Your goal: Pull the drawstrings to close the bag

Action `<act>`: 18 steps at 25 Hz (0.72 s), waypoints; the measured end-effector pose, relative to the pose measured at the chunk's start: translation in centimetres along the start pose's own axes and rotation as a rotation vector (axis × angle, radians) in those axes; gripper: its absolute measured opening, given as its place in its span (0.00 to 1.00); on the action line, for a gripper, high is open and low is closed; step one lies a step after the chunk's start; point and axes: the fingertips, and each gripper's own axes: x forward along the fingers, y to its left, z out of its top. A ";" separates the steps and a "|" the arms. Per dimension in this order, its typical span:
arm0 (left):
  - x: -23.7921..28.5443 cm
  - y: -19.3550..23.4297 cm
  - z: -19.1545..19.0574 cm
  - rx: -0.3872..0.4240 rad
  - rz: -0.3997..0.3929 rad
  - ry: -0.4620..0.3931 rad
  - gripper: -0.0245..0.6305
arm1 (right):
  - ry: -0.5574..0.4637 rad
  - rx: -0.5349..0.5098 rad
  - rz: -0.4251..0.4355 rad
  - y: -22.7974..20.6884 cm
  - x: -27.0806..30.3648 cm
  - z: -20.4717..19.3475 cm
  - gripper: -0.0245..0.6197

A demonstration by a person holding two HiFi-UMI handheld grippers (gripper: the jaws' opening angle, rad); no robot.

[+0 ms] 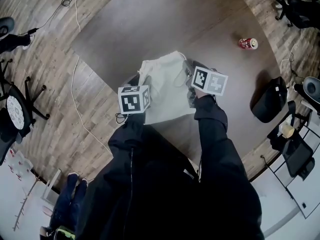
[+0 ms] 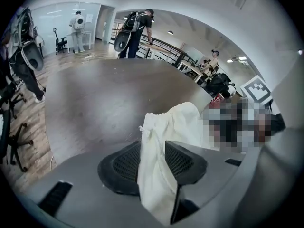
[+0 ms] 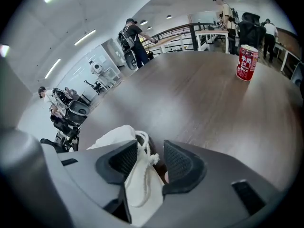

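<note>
Bag lies on the brown table. My left claw is released, with the bag's cloth edge between its jaws. My right claw is likewise released around the drawstring.

A: Where is the top camera?
B: On the person's head. It looks steeply down from high up at the table, with the bag in the middle.
A: And the other two?
B: One rides on the left gripper, one on the right gripper. Both sit low, very near the bag, and look across the table to its far side.
A: What do all three see?
B: The bag, the table and the can.
</note>
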 end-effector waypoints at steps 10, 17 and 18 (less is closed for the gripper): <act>-2.1 1.0 1.1 -0.017 -0.054 -0.026 0.16 | -0.004 -0.012 -0.006 -0.2 0.2 0.9 0.07; -3.1 1.3 1.0 -0.019 -0.109 -0.015 0.15 | 0.009 -0.090 0.057 0.5 0.7 1.2 0.08; -3.0 1.4 1.0 -0.015 -0.112 -0.012 0.15 | 0.026 -0.088 0.075 1.0 1.0 0.9 0.18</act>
